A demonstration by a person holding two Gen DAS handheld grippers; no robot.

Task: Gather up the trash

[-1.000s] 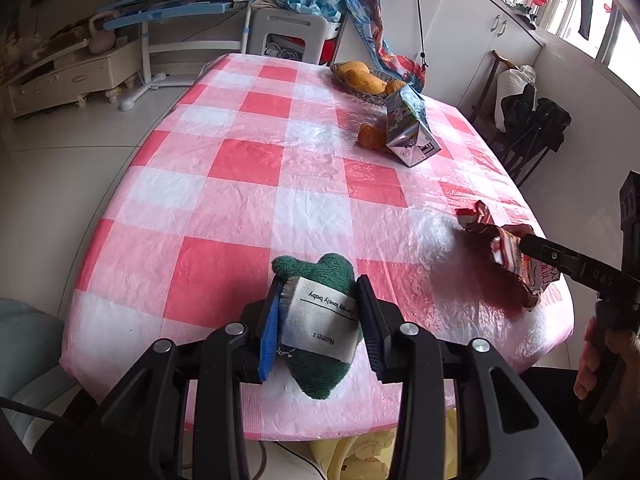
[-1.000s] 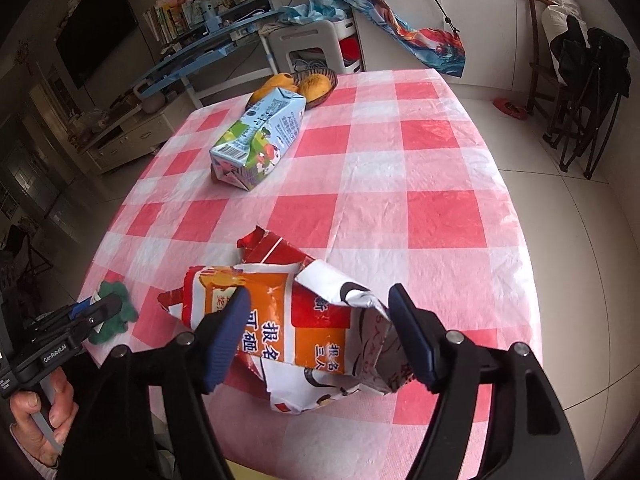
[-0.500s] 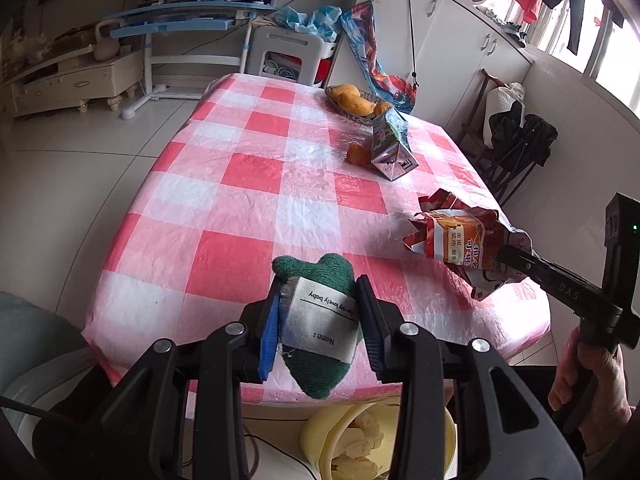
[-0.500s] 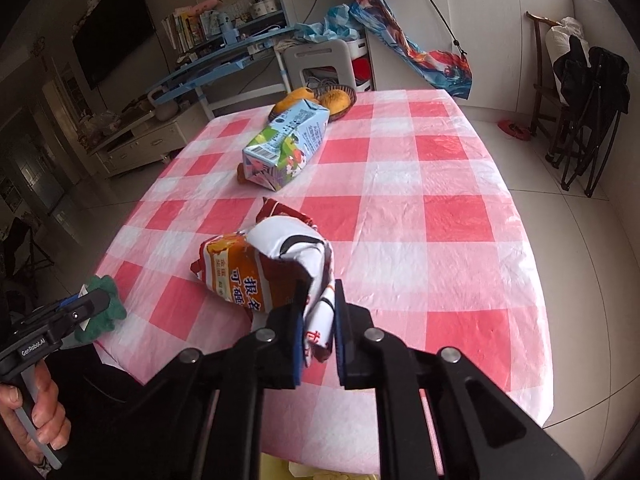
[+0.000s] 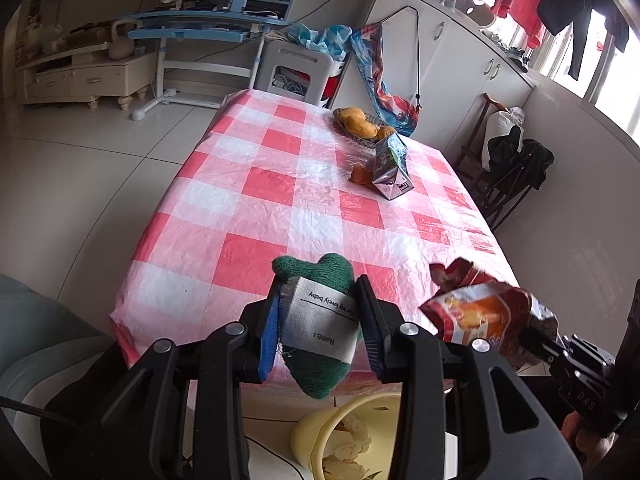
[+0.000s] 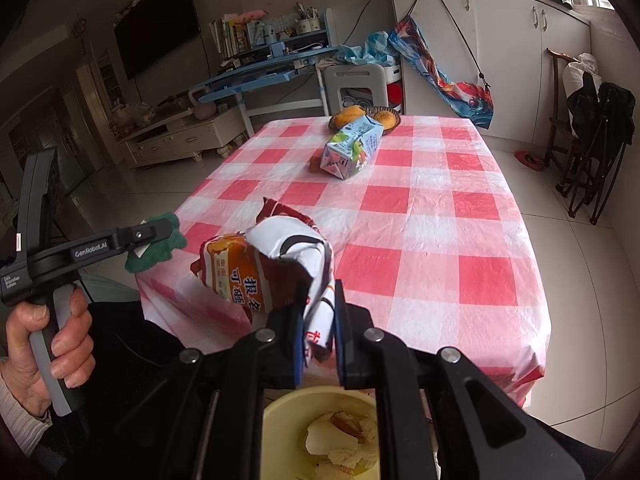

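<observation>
Left gripper (image 5: 318, 320): jaws partly closed on a green plush item (image 5: 320, 360) bearing a white fabric label; item clamped between both pads, held in the air above the near edge of the table (image 5: 256, 208). Same gripper seen side-on at left of the right wrist view (image 6: 160, 236), gripped by a hand (image 6: 48, 344) around the grey handle, green plush protruding past the fingertips.

Table: covered with a red-and-white checked plastic cloth. Near the far end, a lying drink carton (image 6: 352, 148), a small orange-brown item (image 6: 315, 165) touching its near-left side, and a dish of orange fruit (image 6: 366, 117) just behind the carton.

Yellow bin (image 6: 320, 436): on the floor below the near table edge, directly under both grippers, containing crumpled pale waste. Visible also at bottom centre of the left wrist view (image 5: 344, 436).

Right gripper (image 6: 318, 332): jaws just closed, now nearly together, pinching the white crumpled end of an orange snack wrapper (image 6: 264, 268). Wrapper lifted clear of the cloth, hanging over the near table edge above the bin. In the left wrist view, wrapper (image 5: 480, 312) at lower right, just beside the left gripper's right finger.

Right of table: dark folded frame and white cabinets along the wall.
</observation>
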